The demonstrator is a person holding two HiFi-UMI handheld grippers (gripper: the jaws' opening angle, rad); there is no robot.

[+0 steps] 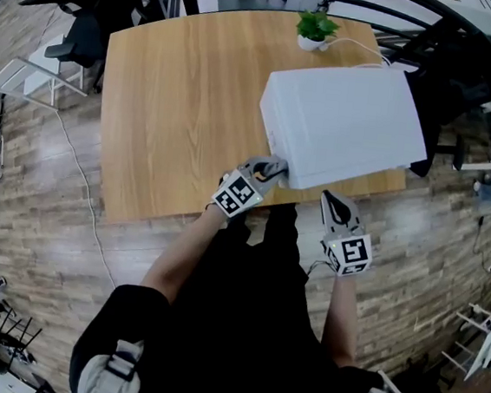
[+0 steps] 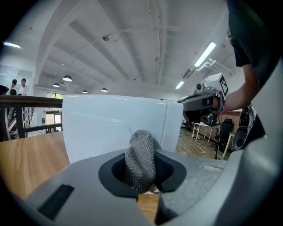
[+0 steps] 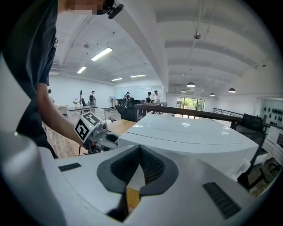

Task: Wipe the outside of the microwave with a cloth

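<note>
A white microwave point(image 1: 345, 123) stands on the right part of a wooden table point(image 1: 182, 97). My left gripper point(image 1: 265, 172) is at its near left corner, shut on a grey knitted cloth point(image 2: 140, 160) that stands up between the jaws, right in front of the white microwave side point(image 2: 115, 126). My right gripper point(image 1: 333, 207) hovers just off the table's front edge, below the microwave's near side, jaws shut with nothing between them. In the right gripper view the microwave top point(image 3: 190, 132) fills the middle and the left gripper point(image 3: 95, 132) shows at the left.
A small potted plant point(image 1: 315, 28) sits at the table's far edge behind the microwave, with a white cable point(image 1: 359, 48) beside it. Black chairs point(image 1: 79, 39) stand at the far left. Wooden floor surrounds the table. People stand far off in the room.
</note>
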